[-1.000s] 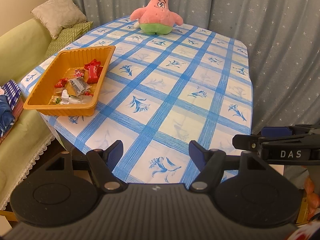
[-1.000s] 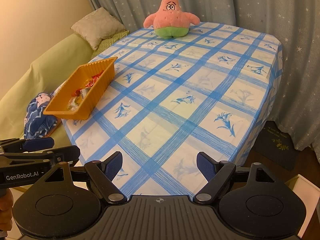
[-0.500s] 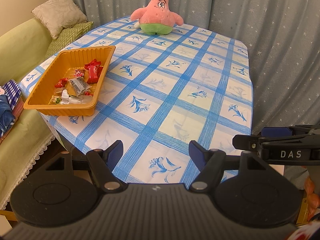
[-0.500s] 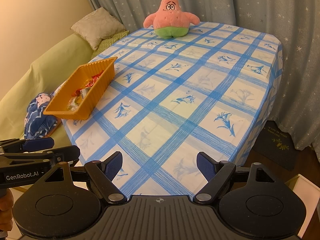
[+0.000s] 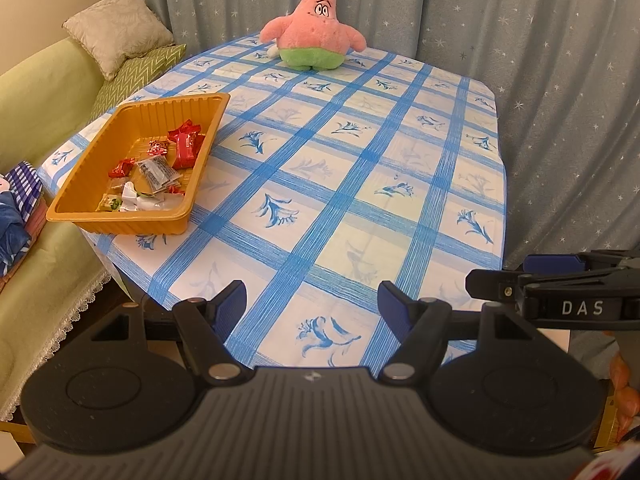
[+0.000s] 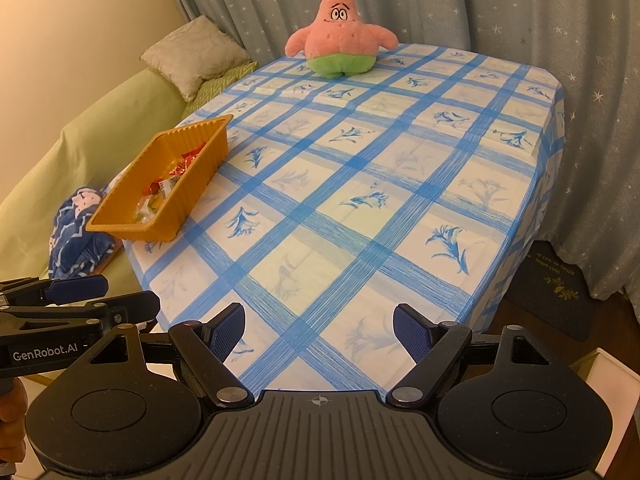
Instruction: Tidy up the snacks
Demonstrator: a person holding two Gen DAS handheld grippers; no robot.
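While both grippers are held back at the near table edge, the small foil-wrapped snacks (image 5: 160, 170) are all seen piled in the ribbed orange plastic tray (image 5: 100, 138) at the left edge of the blue-checked tablecloth (image 5: 360, 184), none loose on the cloth, so done or not can't be called. Wrappers look light, crinkly and slippery, best pinched at a twisted end; the thin tray would probably flex if gripped by one rim. Left gripper (image 5: 312, 304) and right gripper (image 6: 318, 330) are both spread wide, nothing held. "DAS" and "GenRobot.AI" can be read on the gripper bodies; wrapper print is too small
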